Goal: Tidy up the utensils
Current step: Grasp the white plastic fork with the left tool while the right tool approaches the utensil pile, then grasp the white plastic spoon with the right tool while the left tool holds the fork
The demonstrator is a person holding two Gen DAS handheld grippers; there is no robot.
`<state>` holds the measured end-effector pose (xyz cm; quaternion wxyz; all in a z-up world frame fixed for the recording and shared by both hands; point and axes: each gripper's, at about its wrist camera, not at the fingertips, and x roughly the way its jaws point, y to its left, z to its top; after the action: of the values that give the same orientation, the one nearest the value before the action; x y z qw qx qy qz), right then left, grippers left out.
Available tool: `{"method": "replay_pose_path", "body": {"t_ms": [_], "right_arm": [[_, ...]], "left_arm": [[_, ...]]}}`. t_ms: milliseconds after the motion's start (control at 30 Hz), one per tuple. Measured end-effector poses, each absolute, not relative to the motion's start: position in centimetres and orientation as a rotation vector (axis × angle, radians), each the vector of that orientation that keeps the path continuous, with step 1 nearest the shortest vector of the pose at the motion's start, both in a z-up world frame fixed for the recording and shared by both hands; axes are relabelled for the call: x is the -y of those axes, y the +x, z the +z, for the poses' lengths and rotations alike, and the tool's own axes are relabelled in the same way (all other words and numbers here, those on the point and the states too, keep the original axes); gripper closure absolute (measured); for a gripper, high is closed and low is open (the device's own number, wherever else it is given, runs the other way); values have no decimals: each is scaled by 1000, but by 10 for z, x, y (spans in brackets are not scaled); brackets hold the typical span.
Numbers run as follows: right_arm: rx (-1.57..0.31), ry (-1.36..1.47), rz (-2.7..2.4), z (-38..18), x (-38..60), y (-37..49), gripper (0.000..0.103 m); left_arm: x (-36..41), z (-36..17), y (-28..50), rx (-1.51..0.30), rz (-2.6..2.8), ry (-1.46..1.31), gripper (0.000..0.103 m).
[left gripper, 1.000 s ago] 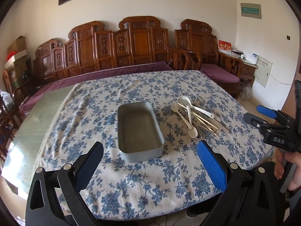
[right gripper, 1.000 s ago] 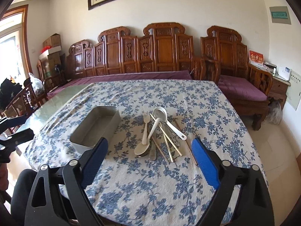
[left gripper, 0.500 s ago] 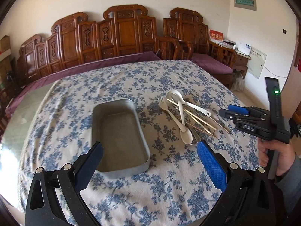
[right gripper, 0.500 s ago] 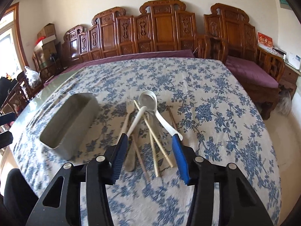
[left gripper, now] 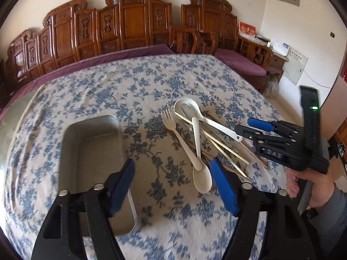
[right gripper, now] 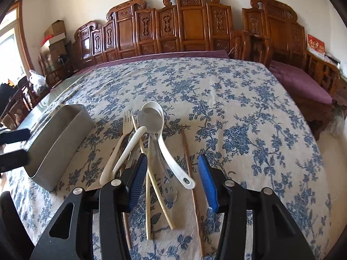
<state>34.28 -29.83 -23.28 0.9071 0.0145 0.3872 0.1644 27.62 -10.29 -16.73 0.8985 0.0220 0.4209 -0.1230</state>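
A grey metal tray (left gripper: 91, 151) lies on the flowered cloth, left of a pile of utensils. The pile holds a white fork (left gripper: 173, 127), a white ladle (left gripper: 188, 110), a white spoon (left gripper: 202, 179) and several chopsticks (left gripper: 216, 143). My left gripper (left gripper: 172, 184) hovers between tray and pile, its jaws closing with only cloth between them. My right gripper (right gripper: 173, 173) is open over the near end of the pile. The ladle handle (right gripper: 173, 160), a metal spoon and pale chopsticks (right gripper: 149, 195) lie between its pads, untouched. The tray (right gripper: 58, 143) is at its left.
Carved wooden benches (right gripper: 186, 28) with purple cushions line the far side and right of the table. The right gripper (left gripper: 260, 127), held by a hand (left gripper: 312, 186), shows at right in the left wrist view. Bare glass table edge (right gripper: 43, 104) lies left of the cloth.
Both grippers came forward and down toward the table. The left jaws narrowed. The right jaws narrowed earlier and now straddle the handles at the near end of the pile.
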Motion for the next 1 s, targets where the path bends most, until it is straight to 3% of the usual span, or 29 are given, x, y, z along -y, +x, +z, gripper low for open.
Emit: {"method": "replay_pose_path", "body": {"t_ms": [200,367,633,767,833,1000], "right_arm": [[-803,61,354,-235,305,344,52],[-818,79,334,-240,311,345,52],[-821,69,336,-242,308,344,52],[-822,61,342,-242,303,344,52],[-820,61,346,-240,300,344,52],[-819,58,357,-238,292,342,52]], "left_arm": [[120,-199,316,-948,-244,23,52],[129,-222,342,-1008,-245,1,55],[130,-250,362,-1098,-235,-66,67],[130,-253,365,-1110,-247,-96,82],[128,-253,363,-1110,-256,-112,95],[120,-246,354,-1095,-261,-112,99]]}}
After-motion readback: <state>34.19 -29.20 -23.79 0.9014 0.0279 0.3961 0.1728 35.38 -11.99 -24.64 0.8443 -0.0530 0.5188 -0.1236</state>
